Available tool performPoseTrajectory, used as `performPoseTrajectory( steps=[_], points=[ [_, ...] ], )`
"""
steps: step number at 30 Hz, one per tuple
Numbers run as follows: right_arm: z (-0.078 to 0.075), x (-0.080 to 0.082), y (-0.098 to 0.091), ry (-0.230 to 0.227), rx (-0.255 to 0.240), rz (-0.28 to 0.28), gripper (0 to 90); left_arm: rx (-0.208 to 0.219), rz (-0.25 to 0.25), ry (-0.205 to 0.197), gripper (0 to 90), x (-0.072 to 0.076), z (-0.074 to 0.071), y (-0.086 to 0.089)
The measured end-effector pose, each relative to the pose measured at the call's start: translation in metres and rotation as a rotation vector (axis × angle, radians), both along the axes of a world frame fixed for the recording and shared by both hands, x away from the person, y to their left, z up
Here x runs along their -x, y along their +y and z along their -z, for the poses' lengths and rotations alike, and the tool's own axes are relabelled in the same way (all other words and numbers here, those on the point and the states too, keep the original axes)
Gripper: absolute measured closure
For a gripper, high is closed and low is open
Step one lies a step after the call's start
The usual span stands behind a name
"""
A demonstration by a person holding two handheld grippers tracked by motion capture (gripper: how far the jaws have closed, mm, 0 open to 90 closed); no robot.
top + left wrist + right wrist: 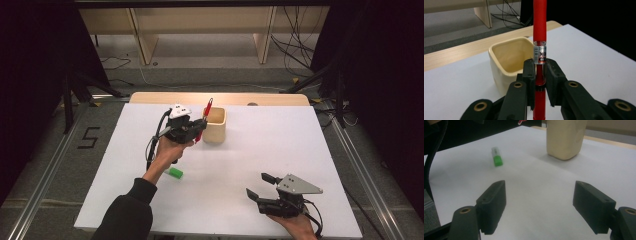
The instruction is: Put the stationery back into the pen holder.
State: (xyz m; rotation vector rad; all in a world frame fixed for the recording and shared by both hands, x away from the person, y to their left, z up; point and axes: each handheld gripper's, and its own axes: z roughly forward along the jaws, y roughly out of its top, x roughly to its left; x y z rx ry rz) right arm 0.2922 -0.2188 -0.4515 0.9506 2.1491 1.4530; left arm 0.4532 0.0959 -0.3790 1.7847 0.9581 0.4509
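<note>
Up close, the left gripper [540,75] is clamped on a red pen [540,30], holding it upright just beside the cream cup [506,62]; the left gripper view reveals a barcoded clear band on the pen and the cup's hollow inside. From the high view, the pen [204,117] leans at the cup's [216,125] left edge. The right gripper [541,207] sits well nearer the person than the cup, jaws spread wide and holding nothing; its view shows a green marker [496,156] lying left of the cup on the white table [536,177].
</note>
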Motion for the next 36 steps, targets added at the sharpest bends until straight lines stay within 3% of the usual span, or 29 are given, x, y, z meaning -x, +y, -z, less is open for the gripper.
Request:
performPoseTrajectory(
  steps=[10, 20, 36],
  points=[
    [-0.001, 0.001, 0.001, -0.001, 0.001, -0.010, 27.4, -0.001, -0.048, -0.033, 78.8, -0.024, -0.010, -0.005],
    [0.001, 0.001, 0.004, -0.008, 0.014, -0.023, 27.4, 0.011, -0.053, -0.038, 78.7, -0.043, -0.016, -0.024],
    [0.001, 0.003, 0.006, -0.003, 0.015, -0.047, 27.5, 0.039, -0.109, -0.021, 78.7, -0.068, -0.003, -0.041]
  ],
)
